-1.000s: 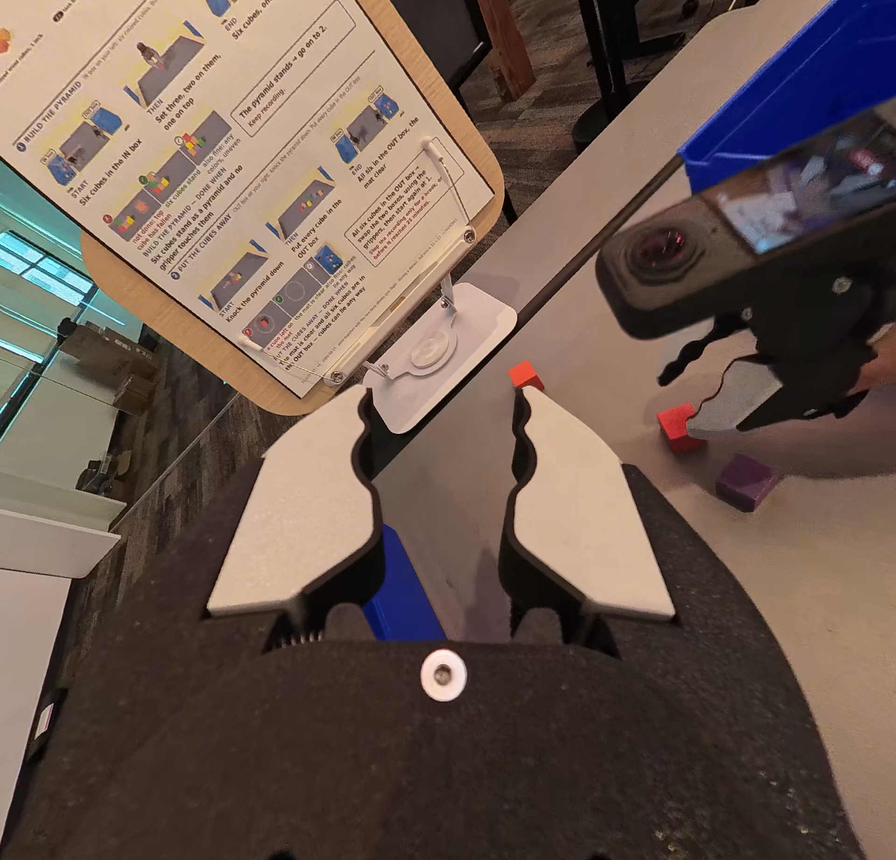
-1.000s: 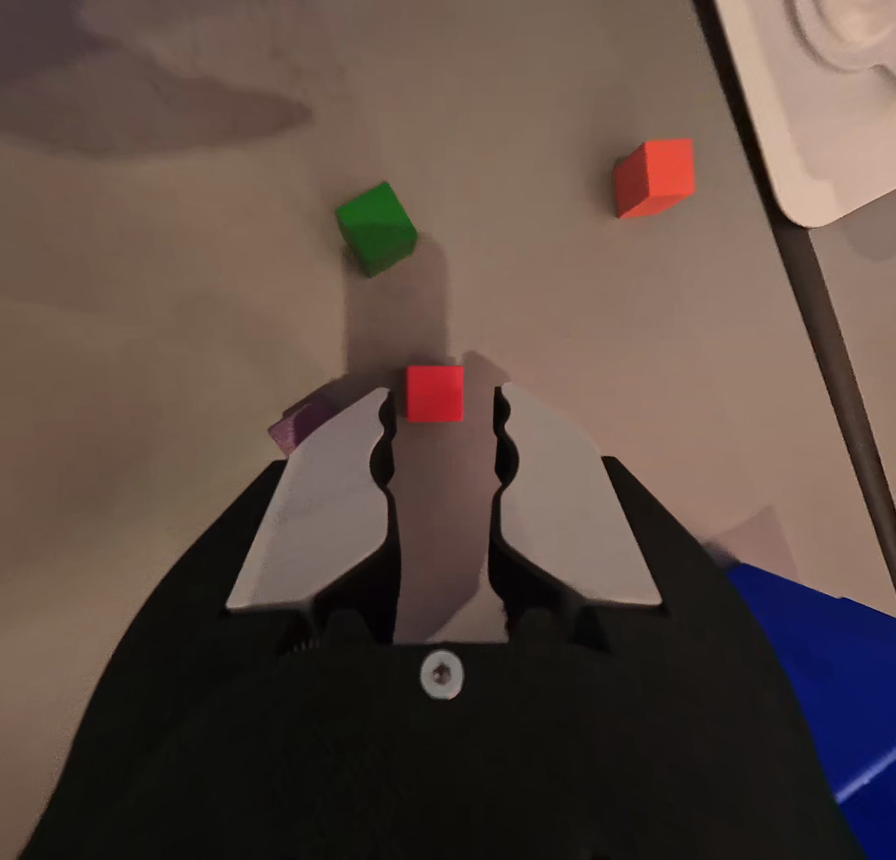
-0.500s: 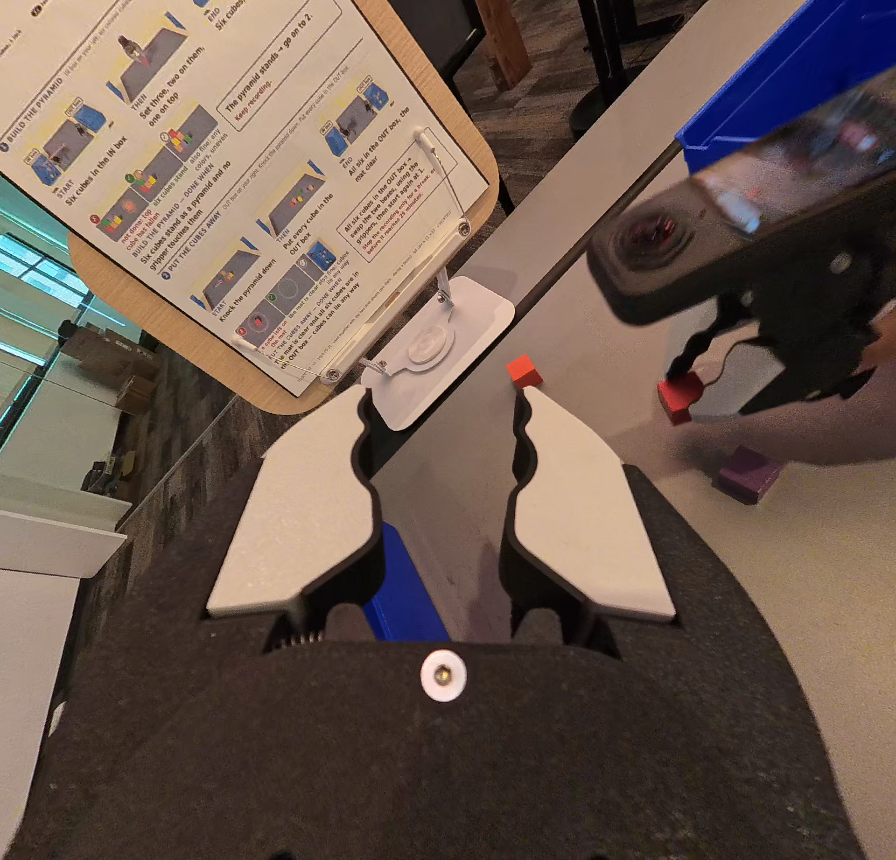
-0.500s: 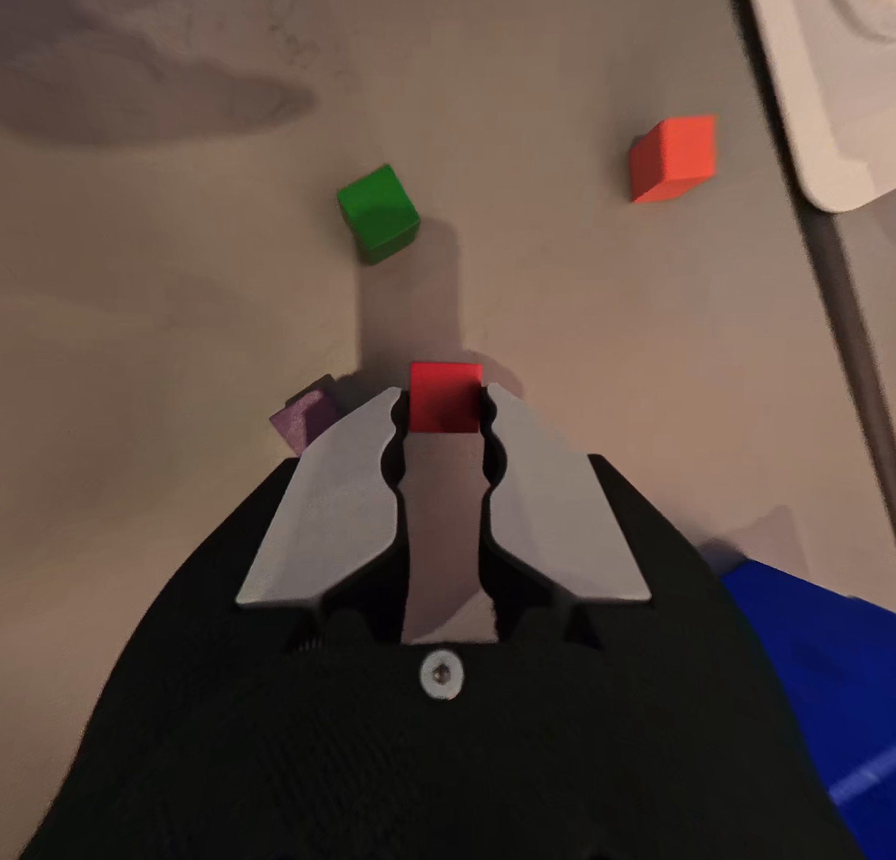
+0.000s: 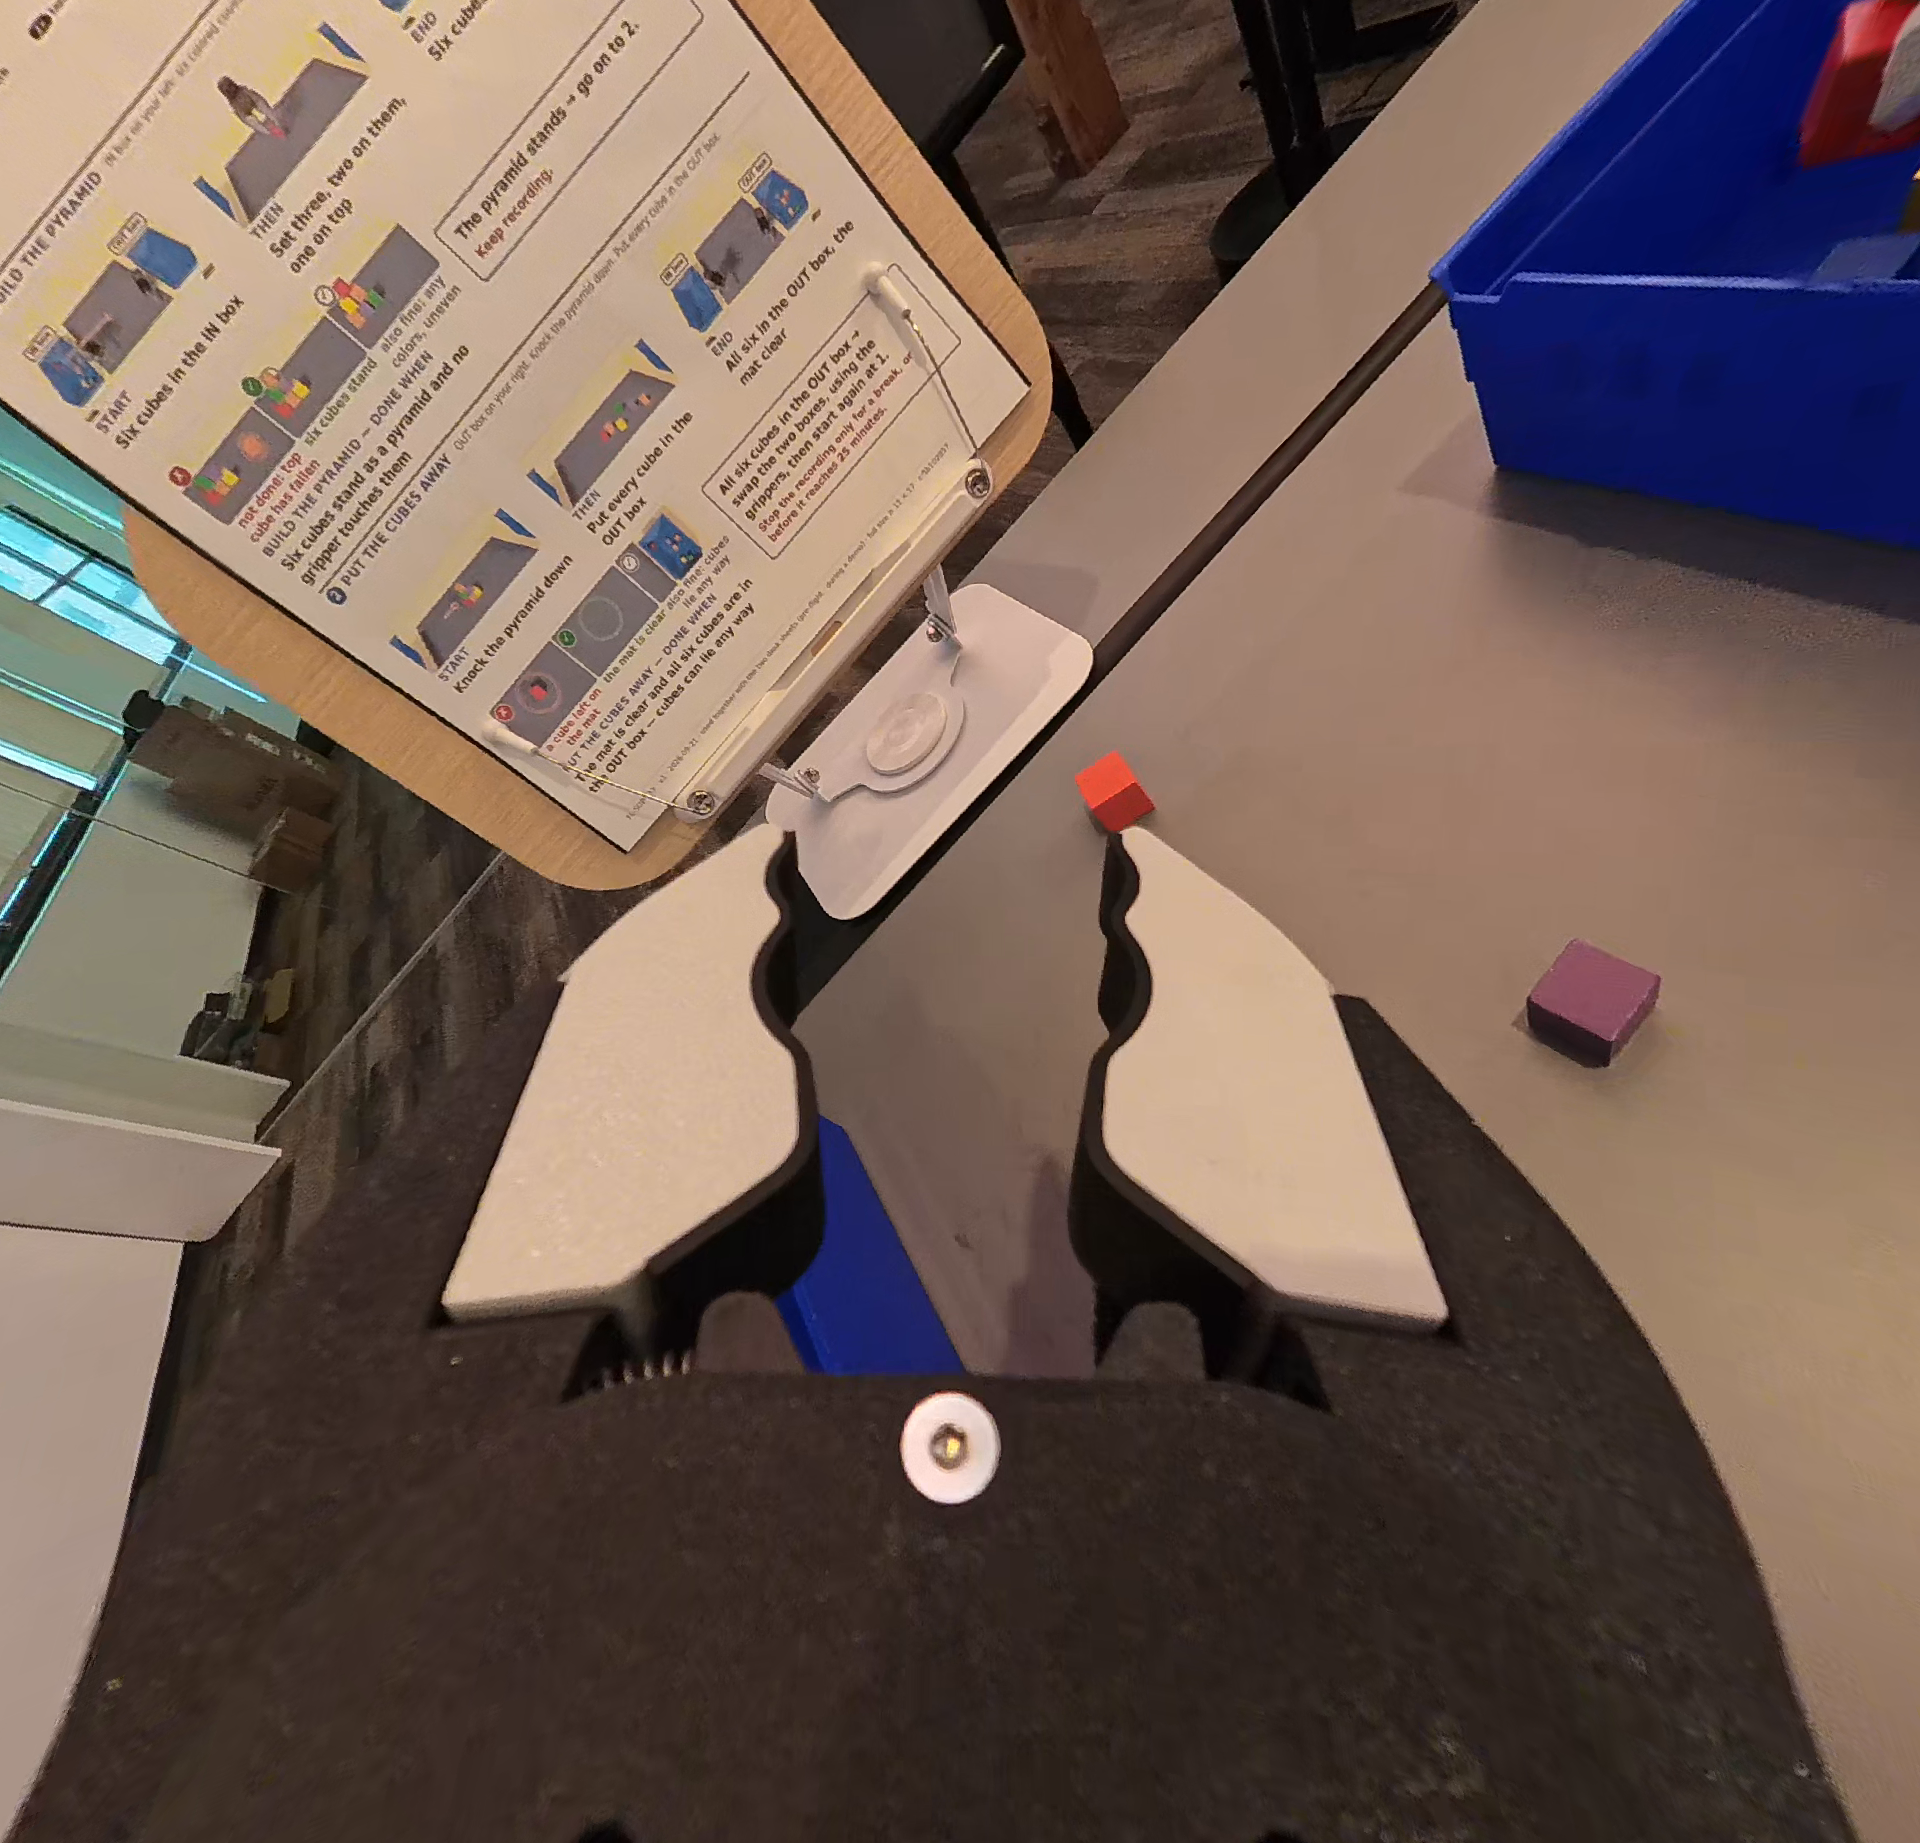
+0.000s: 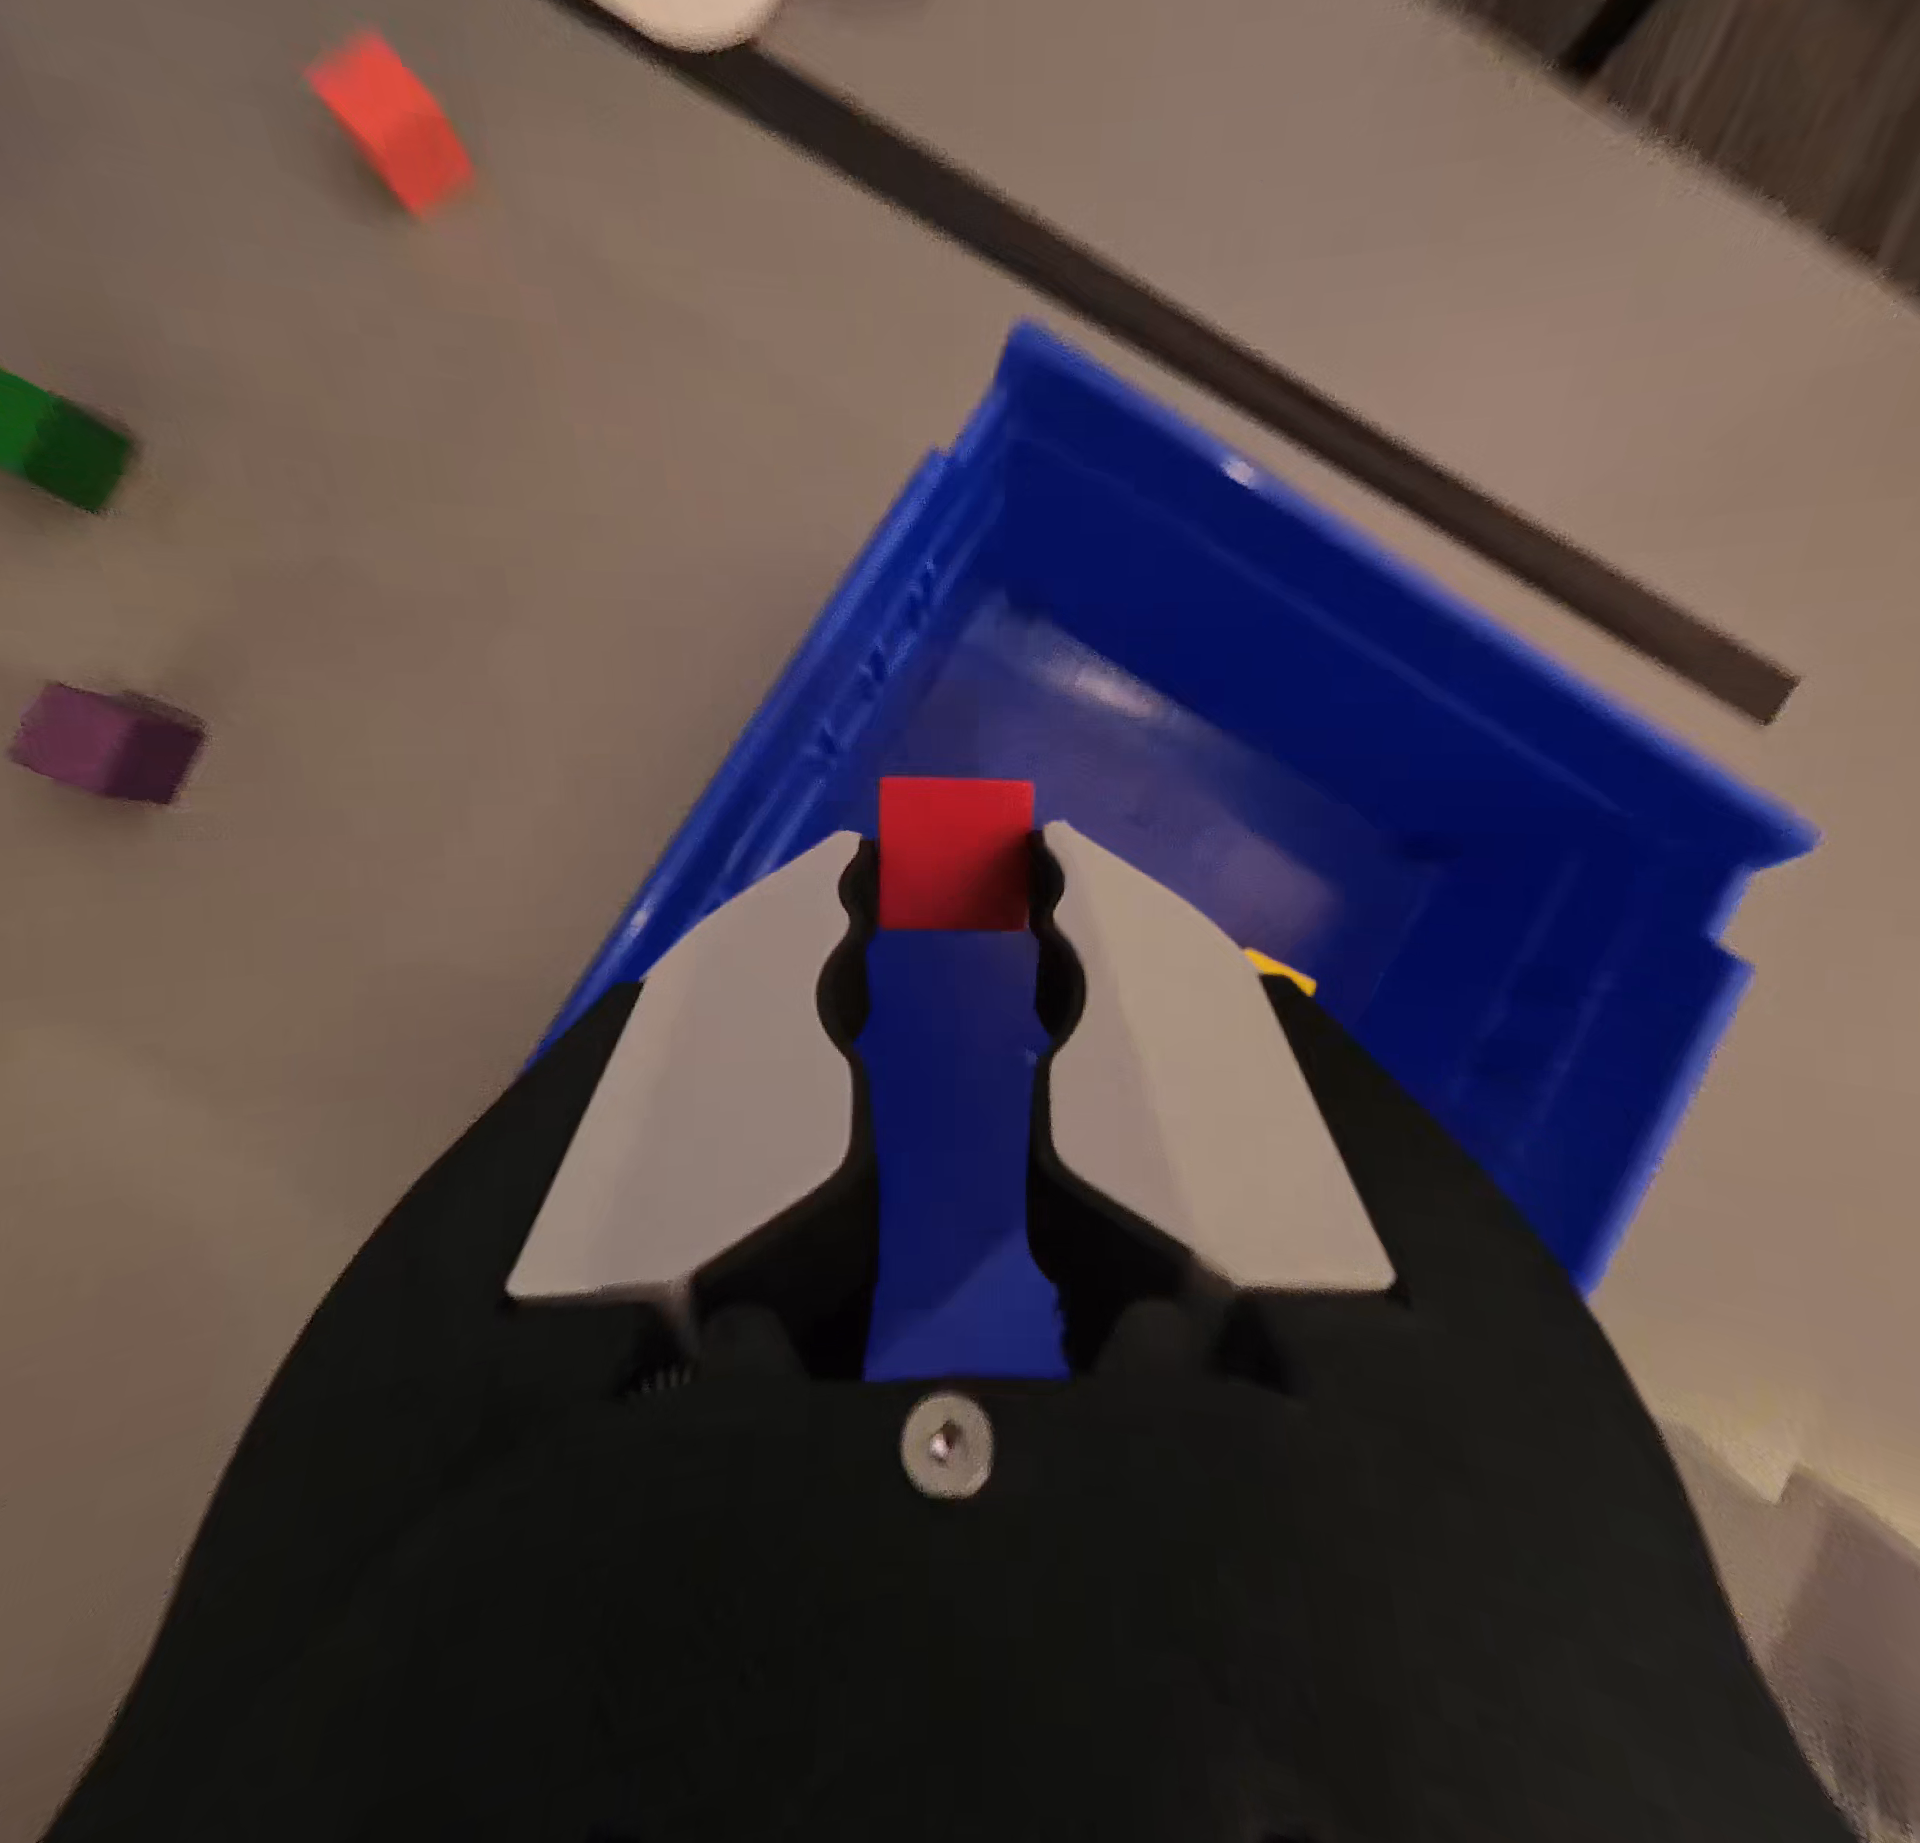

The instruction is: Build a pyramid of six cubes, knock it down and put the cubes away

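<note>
My right claw (image 6: 951, 837) is clamped on the red cube (image 6: 954, 855), pinching it by two opposite side faces right at the fingertips, and it hangs above the open blue bin (image 6: 1382, 640) near the bin's left wall. My left claw (image 5: 943, 848) is spread wide with nothing in it, hovering over the near edge of the grey table (image 5: 1455, 806).

I judge this to be the put-away stage: no pyramid stands, and three cubes lie loose on the table, well apart from each other, an orange cube (image 6: 393, 126), a green cube (image 6: 57, 448) and a purple cube (image 6: 104, 744). A sliver of yellow (image 6: 1280, 970) peeks from behind my right finger, likely a cube already in the bin, though the view is too smeared to be sure.

A cube has no long axis to speak of. The held one sits square in the grip, one flat face turned up toward the camera, edges running in line with the fingers.

The next move asks little: make sure the cube is inside the rim, then spread the fingers and let it drop. After that, the purple cube looks the closest pick.
</note>
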`<action>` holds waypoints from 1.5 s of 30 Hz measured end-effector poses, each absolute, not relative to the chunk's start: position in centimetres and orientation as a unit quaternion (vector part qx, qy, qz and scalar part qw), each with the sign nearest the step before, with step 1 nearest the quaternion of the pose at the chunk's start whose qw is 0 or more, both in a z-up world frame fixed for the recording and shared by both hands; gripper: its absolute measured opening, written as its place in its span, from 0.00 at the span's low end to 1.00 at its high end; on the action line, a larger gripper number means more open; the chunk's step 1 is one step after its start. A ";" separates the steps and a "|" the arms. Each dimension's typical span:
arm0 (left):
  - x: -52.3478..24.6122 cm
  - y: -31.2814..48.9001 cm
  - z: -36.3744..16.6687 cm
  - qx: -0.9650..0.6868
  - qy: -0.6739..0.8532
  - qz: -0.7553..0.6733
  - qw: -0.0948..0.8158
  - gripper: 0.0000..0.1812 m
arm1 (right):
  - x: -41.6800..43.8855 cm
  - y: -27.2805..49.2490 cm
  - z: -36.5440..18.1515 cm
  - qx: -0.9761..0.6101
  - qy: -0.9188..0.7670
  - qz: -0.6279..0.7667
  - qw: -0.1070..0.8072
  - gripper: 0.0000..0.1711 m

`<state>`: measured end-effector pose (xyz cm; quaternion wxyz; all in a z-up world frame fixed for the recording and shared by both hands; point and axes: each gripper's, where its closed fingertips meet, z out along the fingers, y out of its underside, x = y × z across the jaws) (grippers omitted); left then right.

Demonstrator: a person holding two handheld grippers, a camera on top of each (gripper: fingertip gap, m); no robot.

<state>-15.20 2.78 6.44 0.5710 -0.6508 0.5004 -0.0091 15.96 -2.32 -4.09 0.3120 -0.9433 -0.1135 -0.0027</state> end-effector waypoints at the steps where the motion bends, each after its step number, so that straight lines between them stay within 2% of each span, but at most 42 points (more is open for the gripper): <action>1: -15.2 2.8 6.4 -0.651 0.501 -0.007 0.570 0.31 | 16.3 -2.2 -5.7 -0.950 -0.115 0.004 0.289 0.18; 6: -15.0 2.8 6.1 -0.652 0.502 -0.006 0.568 0.31 | 16.1 -0.9 -11.2 -0.964 -0.140 0.024 0.226 0.17; 14: -14.7 2.9 5.4 -0.655 0.509 0.000 0.559 0.31 | 17.0 -0.7 -14.8 -0.970 -0.161 0.005 0.180 0.18; 18: -14.9 2.8 5.7 -0.653 0.508 -0.001 0.562 0.31 | 17.5 0.0 -11.1 -0.956 -0.158 -0.022 0.246 0.27; 22: -15.4 2.9 6.3 -0.654 0.499 -0.002 0.568 0.31 | 17.1 0.2 -3.6 -0.916 -0.173 -0.119 0.343 0.27; 24: -15.9 3.1 6.7 -0.655 0.493 -0.002 0.572 0.31 | 14.2 0.1 -0.2 -0.889 -0.203 -0.132 0.389 0.26; 26: -16.4 3.3 7.2 -0.657 0.485 -0.003 0.577 0.31 | 8.6 -0.2 1.4 -0.857 -0.279 -0.086 0.425 0.26; 29: -17.5 3.7 7.9 -0.662 0.471 -0.005 0.582 0.31 | -1.7 -2.8 -1.6 -0.795 -0.471 0.044 0.380 0.27; 32: -18.7 4.2 8.7 -0.668 0.454 -0.008 0.590 0.31 | -6.2 -4.2 -7.3 -0.767 -0.574 0.055 0.282 0.27; 36: -19.5 4.3 9.3 -0.671 0.441 -0.021 0.596 0.31 | -7.8 -4.3 -12.3 -0.766 -0.609 0.031 0.204 0.26; 41: -19.5 4.4 9.4 -0.668 0.444 -0.020 0.597 0.31 | -8.1 -3.4 -14.4 -0.780 -0.598 0.000 0.183 0.23; 43: -19.5 4.4 9.4 -0.668 0.445 -0.020 0.596 0.31 | -8.1 -3.5 -14.9 -0.777 -0.605 -0.007 0.174 0.18; 45: -19.4 4.4 9.3 -0.668 0.447 -0.019 0.595 0.31 | -8.4 -3.5 -14.9 -0.774 -0.606 0.005 0.181 0.17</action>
